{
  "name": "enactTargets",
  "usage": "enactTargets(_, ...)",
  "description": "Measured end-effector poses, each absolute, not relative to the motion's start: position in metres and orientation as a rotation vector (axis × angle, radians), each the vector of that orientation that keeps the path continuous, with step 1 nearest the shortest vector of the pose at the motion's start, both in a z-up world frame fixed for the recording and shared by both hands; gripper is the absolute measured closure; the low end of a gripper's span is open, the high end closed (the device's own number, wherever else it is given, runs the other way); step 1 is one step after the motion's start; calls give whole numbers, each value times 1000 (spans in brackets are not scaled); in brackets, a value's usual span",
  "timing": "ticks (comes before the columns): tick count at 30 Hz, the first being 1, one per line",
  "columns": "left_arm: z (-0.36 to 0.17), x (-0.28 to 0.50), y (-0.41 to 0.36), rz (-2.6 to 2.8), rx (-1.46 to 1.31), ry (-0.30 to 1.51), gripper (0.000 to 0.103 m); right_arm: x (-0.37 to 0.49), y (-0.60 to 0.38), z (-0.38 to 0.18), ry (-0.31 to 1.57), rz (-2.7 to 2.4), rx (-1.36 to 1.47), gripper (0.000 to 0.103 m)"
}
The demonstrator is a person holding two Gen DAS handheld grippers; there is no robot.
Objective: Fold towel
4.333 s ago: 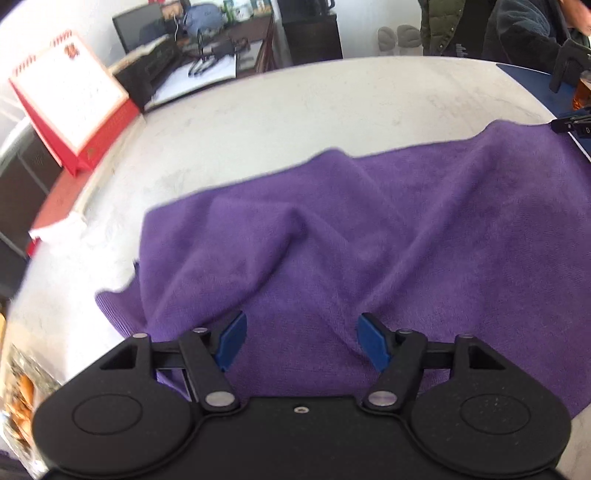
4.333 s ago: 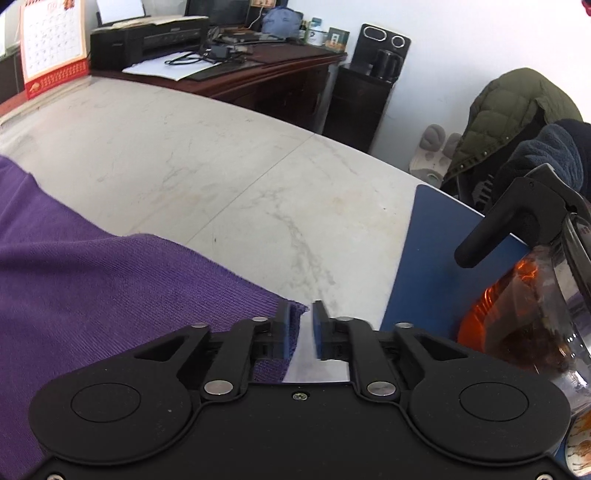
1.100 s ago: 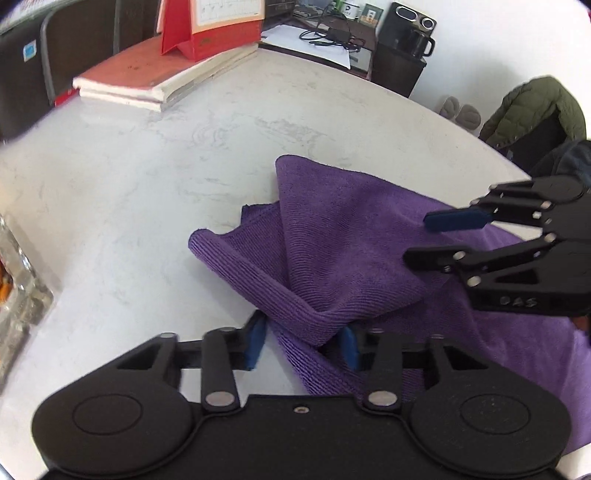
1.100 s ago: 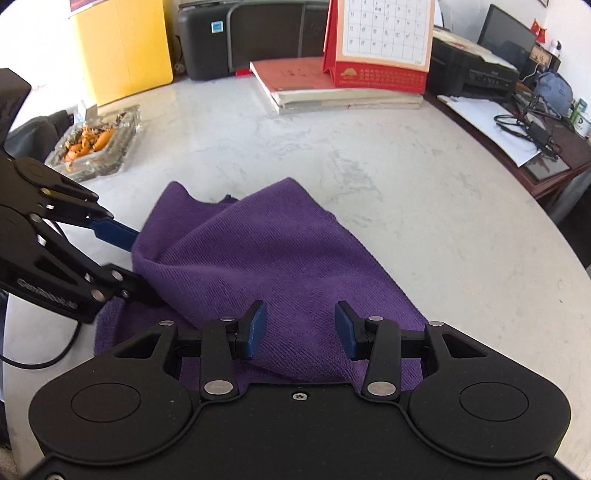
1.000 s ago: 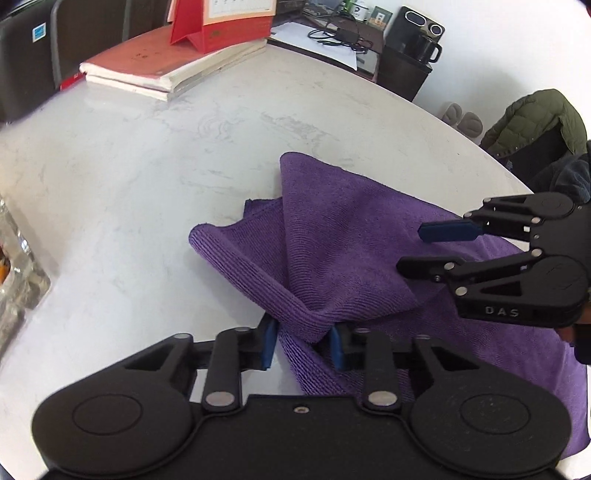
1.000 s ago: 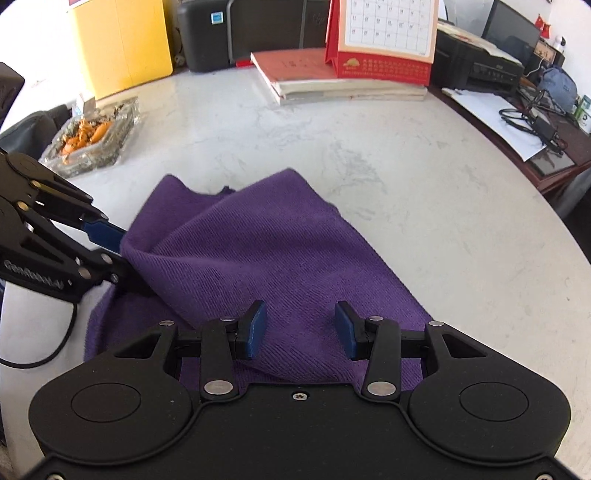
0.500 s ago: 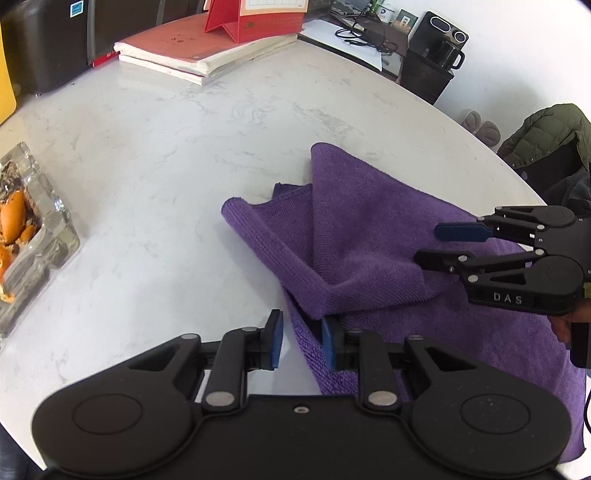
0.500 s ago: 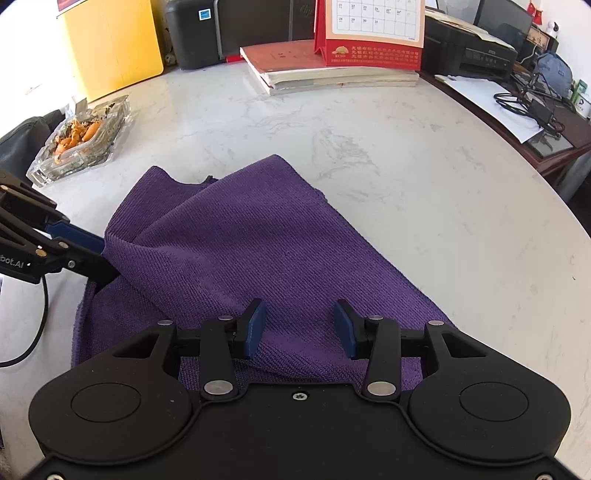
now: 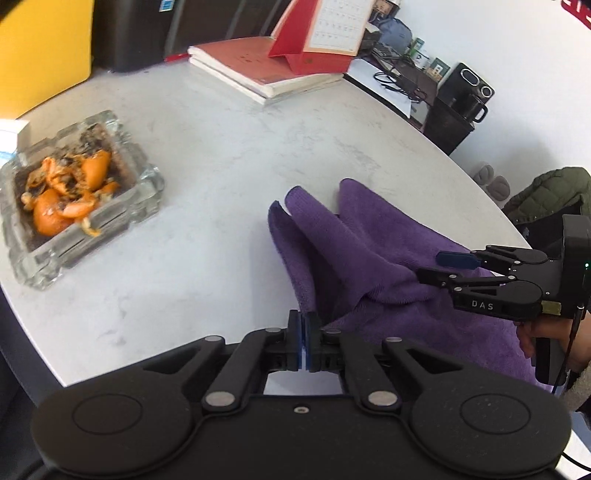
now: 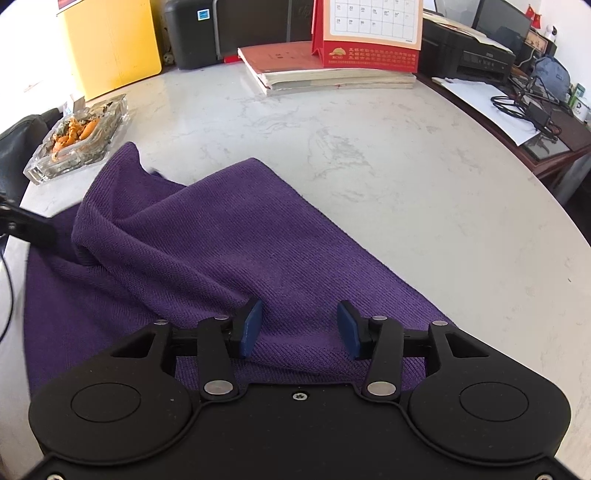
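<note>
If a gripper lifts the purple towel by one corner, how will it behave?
The purple towel will probably hang limp: it already lies in soft folds. It seems light, thin cloth. Its ribbed weave should grip well on the marble table.

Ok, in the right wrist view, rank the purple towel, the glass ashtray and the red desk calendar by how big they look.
1. purple towel, by far the largest.
2. red desk calendar.
3. glass ashtray.
The calendar is cut off at the top and both stand far from the camera, so their order is unsure.
</note>
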State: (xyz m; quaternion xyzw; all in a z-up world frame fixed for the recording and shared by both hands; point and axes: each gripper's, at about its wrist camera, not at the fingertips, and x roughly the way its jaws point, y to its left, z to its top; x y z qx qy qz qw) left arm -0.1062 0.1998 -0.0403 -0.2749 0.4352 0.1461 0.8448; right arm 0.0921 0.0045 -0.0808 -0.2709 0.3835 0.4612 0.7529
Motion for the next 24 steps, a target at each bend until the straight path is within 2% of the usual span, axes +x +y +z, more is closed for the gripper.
enactTargets(10, -54, -157, 206, 424, -614, 1030, 98, 95, 5, -80, 841, 1000, -600, 54)
enactTargets(14, -44, -170, 216, 465, -618, 993, 98, 95, 5, -80, 841, 998, -604, 53)
enactTargets(20, -32, -118, 224, 334, -547, 916, 98, 93, 12, -75, 858, 980, -652, 53)
enactTargets(24, -46, -75, 223, 259, -472, 943, 97, 91, 20, -48, 821, 1023, -638, 53)
